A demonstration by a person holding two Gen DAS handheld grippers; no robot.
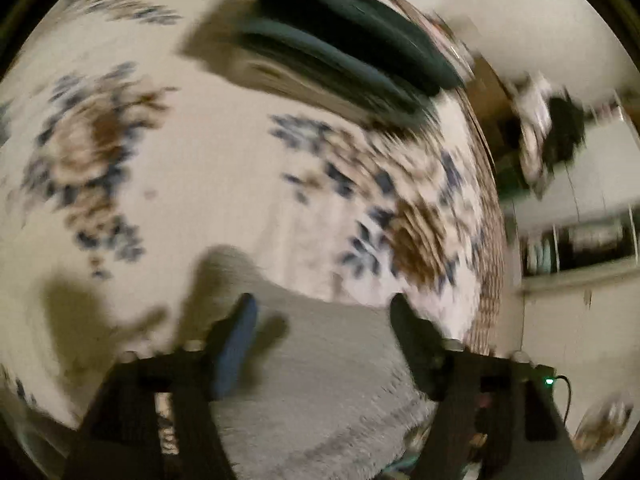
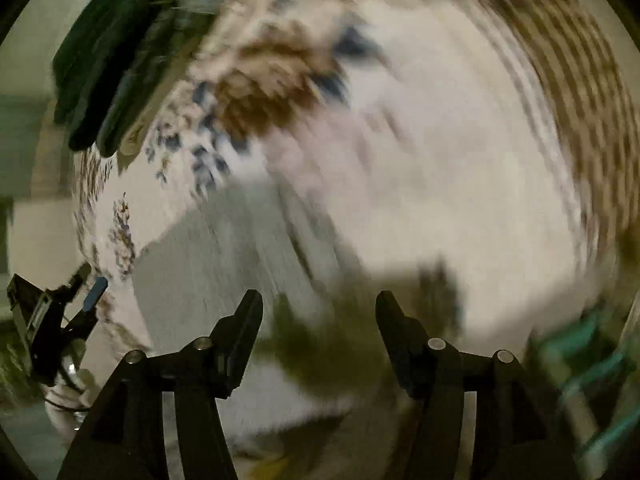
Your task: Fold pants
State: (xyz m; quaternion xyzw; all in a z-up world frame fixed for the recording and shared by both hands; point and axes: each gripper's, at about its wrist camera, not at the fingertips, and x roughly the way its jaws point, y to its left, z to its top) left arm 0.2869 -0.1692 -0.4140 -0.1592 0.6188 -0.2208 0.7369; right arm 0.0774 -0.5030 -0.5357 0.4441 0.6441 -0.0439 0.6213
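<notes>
Light grey pants (image 1: 320, 380) lie flat on a floral cloth, directly under my left gripper (image 1: 322, 308), which is open and empty above them. In the right wrist view the same grey pants (image 2: 224, 264) lie ahead and left of my right gripper (image 2: 318, 304), which is open and empty. The left gripper (image 2: 90, 286) shows at the far left of that view, open. Both views are motion-blurred.
The cloth (image 1: 200, 168) is white with brown and blue flower prints. A stack of dark folded garments (image 1: 352, 52) sits at its far edge, also in the right wrist view (image 2: 108, 68). White cabinets (image 1: 580, 240) stand to the right.
</notes>
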